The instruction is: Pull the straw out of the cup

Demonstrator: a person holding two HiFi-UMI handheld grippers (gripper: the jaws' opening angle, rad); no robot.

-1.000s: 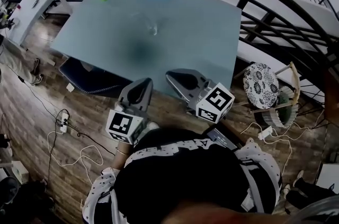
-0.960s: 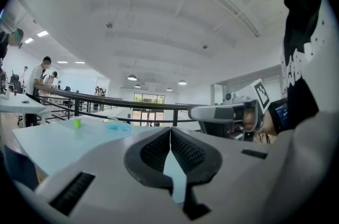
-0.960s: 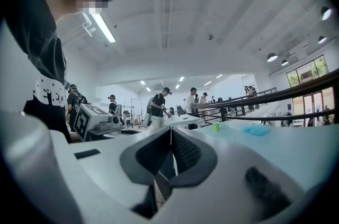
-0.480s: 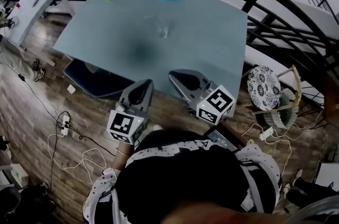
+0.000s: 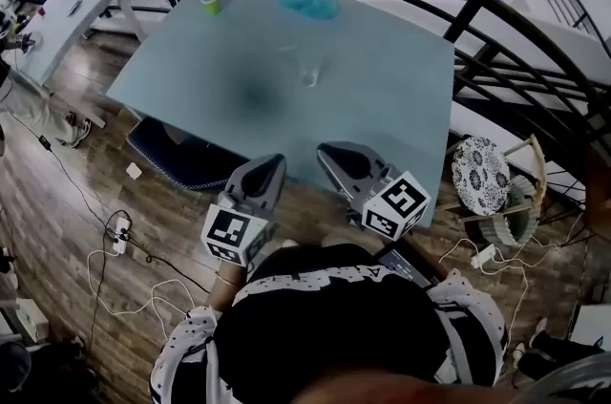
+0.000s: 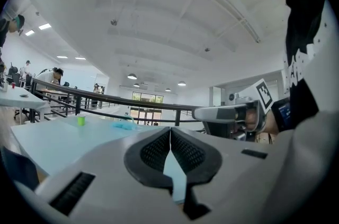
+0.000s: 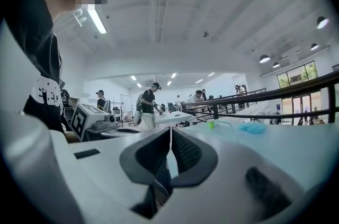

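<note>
Clear cup mid-bench, contents unclear; green cup at far corner. Left gripper and right gripper: jaws pressed together, empty. Bench sits nearer in view than before.

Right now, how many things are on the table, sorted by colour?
green cup: 1
blue thing: 1
clear cup: 1
Total: 3
</note>
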